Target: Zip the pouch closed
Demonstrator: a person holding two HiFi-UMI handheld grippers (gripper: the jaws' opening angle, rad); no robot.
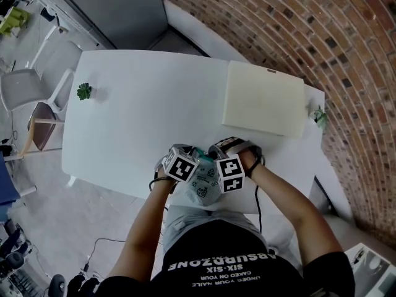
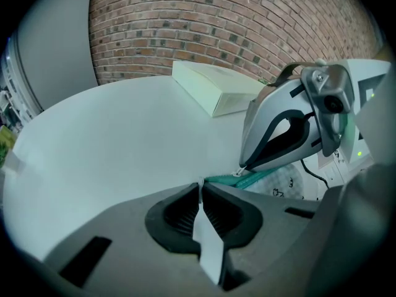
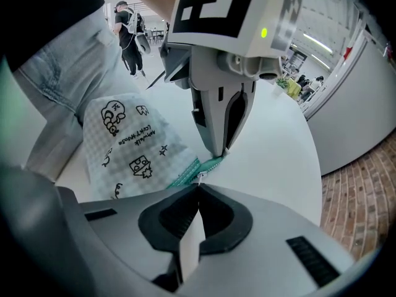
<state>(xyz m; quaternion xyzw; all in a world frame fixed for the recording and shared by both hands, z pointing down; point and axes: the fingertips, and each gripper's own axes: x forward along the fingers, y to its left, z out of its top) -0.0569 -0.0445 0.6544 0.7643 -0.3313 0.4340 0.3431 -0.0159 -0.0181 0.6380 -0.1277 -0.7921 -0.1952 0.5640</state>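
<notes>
A grey-checked pouch (image 3: 133, 147) with black doodles and a teal zipper band (image 3: 185, 175) lies at the table's near edge, partly over the person's lap (image 1: 202, 192). My left gripper (image 2: 200, 184) is shut on the teal end of the zipper band; in the right gripper view its tips (image 3: 218, 155) pinch that end. My right gripper (image 3: 198, 184) is shut on the small metal zipper pull (image 3: 199, 177), close beside the left gripper's tips. From the left gripper view, the right gripper (image 2: 241, 167) stands just beyond my jaws, over the pouch (image 2: 289, 181).
The white table (image 1: 148, 116) carries a flat cream box (image 1: 265, 98) at the far right and a small green plant (image 1: 84, 91) at the far left. Another plant (image 1: 320, 116) sits at the right edge. A brick wall runs behind. A white chair (image 1: 28, 85) stands left.
</notes>
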